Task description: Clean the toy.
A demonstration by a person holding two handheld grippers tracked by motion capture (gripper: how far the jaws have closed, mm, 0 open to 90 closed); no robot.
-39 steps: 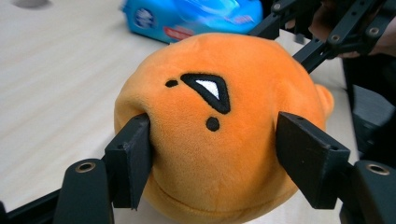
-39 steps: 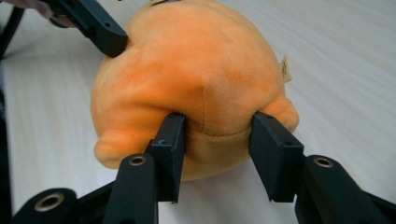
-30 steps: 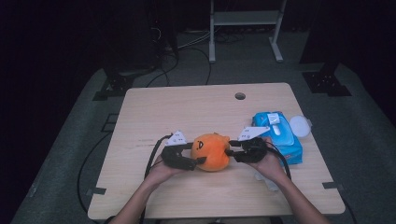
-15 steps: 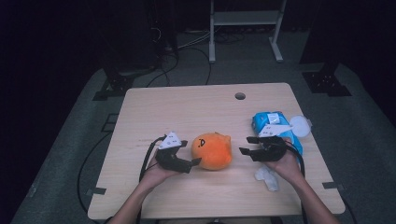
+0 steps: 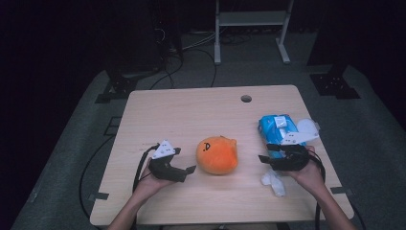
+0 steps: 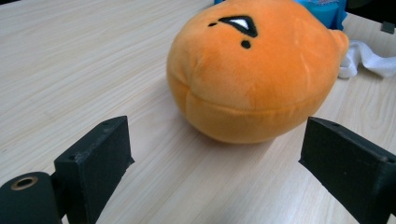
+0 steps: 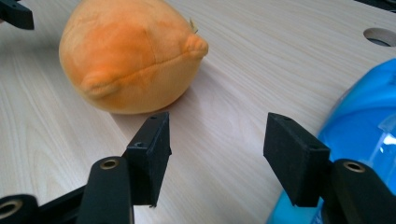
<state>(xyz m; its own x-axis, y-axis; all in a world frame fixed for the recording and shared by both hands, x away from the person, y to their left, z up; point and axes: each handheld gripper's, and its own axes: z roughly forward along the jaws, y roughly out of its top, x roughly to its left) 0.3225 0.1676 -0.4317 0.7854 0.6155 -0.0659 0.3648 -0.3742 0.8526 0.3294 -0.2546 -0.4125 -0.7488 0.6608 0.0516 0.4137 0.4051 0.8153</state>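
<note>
Right now the orange plush toy sits on the pale wooden worktop, a little toward the person's side of its middle, free of both grippers. Its embroidered black face points up and away from the person in the high view; in the left gripper view the face shows at the top of the round body, and a seam runs around the lower part. In the right gripper view the toy lies up and to the left of the jaws, with a small nub ear sticking out toward the middle of the worktop.

The left gripper lies just beside the toy on its left, resting in the person's left hand. Its jaws have just been opening and now stand wide, released, with bare wood between them and the toy close ahead, not touched.

The right gripper sits farther off on the toy's other side, held by the right hand. Its jaws have likewise just been opening and stand apart, gripping nothing, only worktop between them.

A blue packet lies near the right edge of the worktop, just behind and partly under the right gripper; in the right gripper view its glossy blue side is right against the outer jaw. A crumpled white tissue lies on the worktop beside the right hand. A round cable hole sits near the far edge.
</note>
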